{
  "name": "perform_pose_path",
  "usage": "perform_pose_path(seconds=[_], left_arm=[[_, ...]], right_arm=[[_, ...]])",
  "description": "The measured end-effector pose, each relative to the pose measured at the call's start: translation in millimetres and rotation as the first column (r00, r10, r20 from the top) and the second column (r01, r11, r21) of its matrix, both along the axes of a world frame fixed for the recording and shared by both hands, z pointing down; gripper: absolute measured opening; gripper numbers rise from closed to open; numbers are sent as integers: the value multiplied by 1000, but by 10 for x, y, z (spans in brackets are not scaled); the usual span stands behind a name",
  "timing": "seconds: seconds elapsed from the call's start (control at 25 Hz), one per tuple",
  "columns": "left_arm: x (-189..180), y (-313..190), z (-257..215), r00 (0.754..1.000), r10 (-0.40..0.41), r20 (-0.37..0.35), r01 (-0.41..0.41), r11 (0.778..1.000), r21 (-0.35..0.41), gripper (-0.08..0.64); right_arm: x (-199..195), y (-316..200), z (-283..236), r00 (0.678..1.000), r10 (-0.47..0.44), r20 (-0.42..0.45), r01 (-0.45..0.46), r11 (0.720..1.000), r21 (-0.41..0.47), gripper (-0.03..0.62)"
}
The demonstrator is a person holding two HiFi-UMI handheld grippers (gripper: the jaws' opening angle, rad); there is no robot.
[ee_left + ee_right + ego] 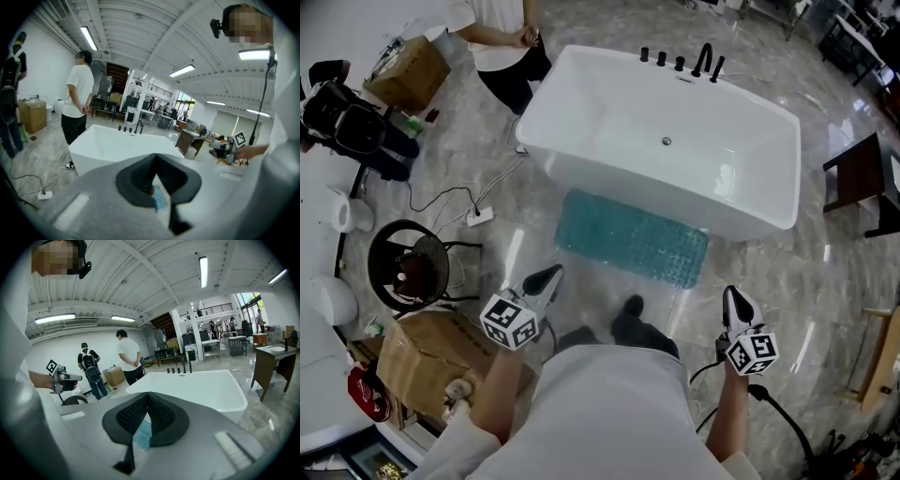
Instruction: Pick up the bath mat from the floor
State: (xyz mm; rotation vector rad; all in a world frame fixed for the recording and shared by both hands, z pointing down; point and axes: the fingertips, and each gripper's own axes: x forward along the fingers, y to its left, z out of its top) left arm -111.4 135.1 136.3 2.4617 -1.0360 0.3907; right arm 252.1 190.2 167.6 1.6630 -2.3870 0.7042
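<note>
- Left gripper (548,277) and right gripper (733,298): jaws are pressed together, nothing is held.
- Bath mat (633,239) is seen flat on the floor ahead, between both grippers, just beside the bathtub (769,111).
- Mat is judged light, floppy, rubbery and maybe suction-stuck. Its near edge should be pinched at the corners and peeled up.

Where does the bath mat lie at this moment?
The bath mat lies flat on the floor, centre of the head view, beside the white bathtub.
</note>
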Motion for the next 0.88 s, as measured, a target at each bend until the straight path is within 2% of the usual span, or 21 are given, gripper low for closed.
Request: perform_pose_path(seconds=[0.36,0.68,0.88], left_arm=[[271,-267,122,998,-11,67,11,1000,-6,2],[48,-535,166,996,3,84,-3,1000,-5,2],[-93,-748,166,996,33,78,-32,999,-9,1]], right_arm=[[269,-221,158,1000,-23,-21,22,1000,-18,6],[64,-363,230,1000,7,-19,-8,1000,-30,6],[-75,-428,186,998,66,-20,-67,997,-37,5]])
